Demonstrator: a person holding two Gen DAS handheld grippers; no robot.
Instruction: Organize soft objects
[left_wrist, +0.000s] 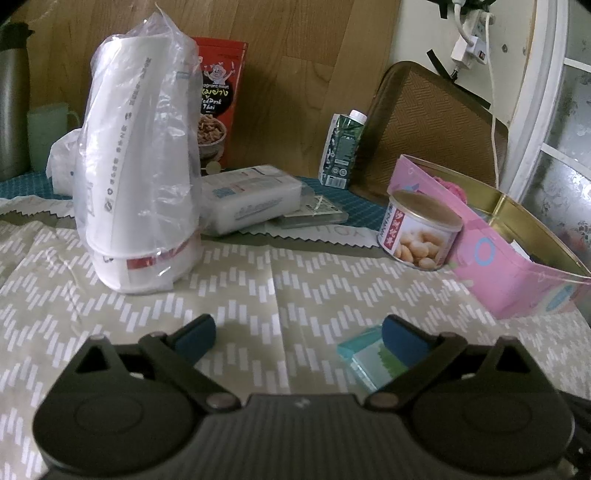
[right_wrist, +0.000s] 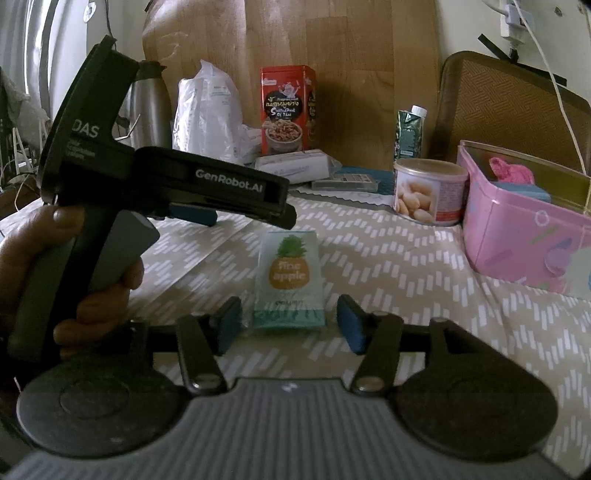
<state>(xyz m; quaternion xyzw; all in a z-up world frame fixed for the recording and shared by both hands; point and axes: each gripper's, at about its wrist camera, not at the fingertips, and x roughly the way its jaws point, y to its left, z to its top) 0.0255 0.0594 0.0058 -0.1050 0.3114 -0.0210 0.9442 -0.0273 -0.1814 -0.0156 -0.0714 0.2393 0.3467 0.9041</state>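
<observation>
A small teal tissue pack with a pineapple print (right_wrist: 290, 282) lies flat on the patterned cloth. My right gripper (right_wrist: 290, 325) is open, its blue pads on either side of the pack's near end, not touching. In the left wrist view the same pack (left_wrist: 365, 356) lies partly under the right fingertip of my left gripper (left_wrist: 299, 338), which is open and empty above the cloth. The left gripper's body (right_wrist: 166, 184) shows in the right wrist view, hand-held at left. A pink tin (right_wrist: 517, 229) at right holds a pink soft item (right_wrist: 511, 170) and a blue one.
A bagged stack of white cups (left_wrist: 140, 177) stands at left. A nut can (left_wrist: 419, 230) sits by the pink tin (left_wrist: 509, 269). A white wipes pack (left_wrist: 247, 197), red snack pouch (left_wrist: 218, 96), drink carton (left_wrist: 341, 147) and thermos (right_wrist: 149, 110) stand behind.
</observation>
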